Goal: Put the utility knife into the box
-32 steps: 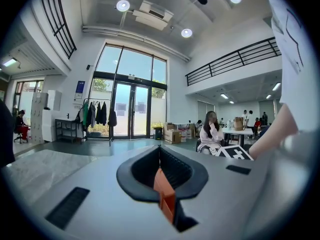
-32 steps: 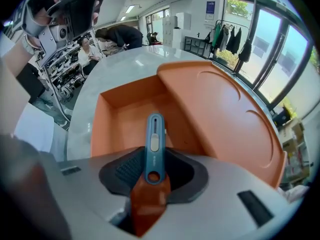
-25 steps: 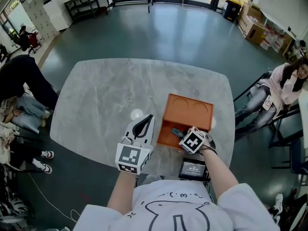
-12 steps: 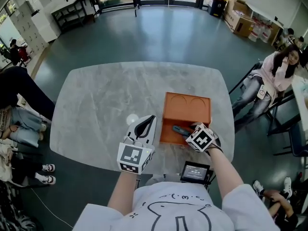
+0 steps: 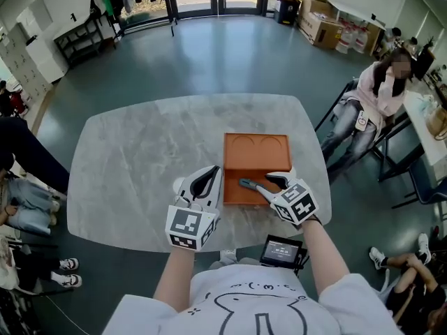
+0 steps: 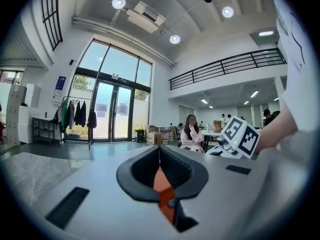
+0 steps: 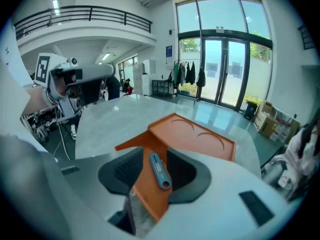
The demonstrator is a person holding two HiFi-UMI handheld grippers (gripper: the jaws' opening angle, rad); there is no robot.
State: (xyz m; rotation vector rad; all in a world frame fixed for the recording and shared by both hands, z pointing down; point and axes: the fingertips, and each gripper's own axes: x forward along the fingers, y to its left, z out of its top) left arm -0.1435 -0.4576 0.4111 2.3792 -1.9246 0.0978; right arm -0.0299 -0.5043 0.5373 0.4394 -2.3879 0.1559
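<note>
The orange box [image 5: 255, 149] lies open on the grey table [image 5: 140, 159], with two round recesses in its far part. The blue-grey utility knife [image 5: 249, 184] rests flat on the box floor by its near wall. My right gripper [image 5: 269, 185] is at that near edge. In the right gripper view the knife [image 7: 159, 168] lies between the jaws of the right gripper [image 7: 156, 155]. The jaws are closing, but the pads stand apart from the knife. My left gripper [image 5: 211, 173] hovers left of the box, tips together, nothing held. In the left gripper view, the left gripper [image 6: 160, 149] has the box [image 6: 162, 184] behind it.
A small white object [image 5: 179, 185] sits on the table behind the left gripper. A dark device with a screen [image 5: 281, 250] hangs at the near table edge. A person [image 5: 374, 89] sits on a chair right of the table. Cardboard boxes [image 5: 328, 26] stand far off.
The right gripper has let go of the knife and drawn back toward the box's near edge; the knife now lies on the box floor. The left gripper has barely moved.
</note>
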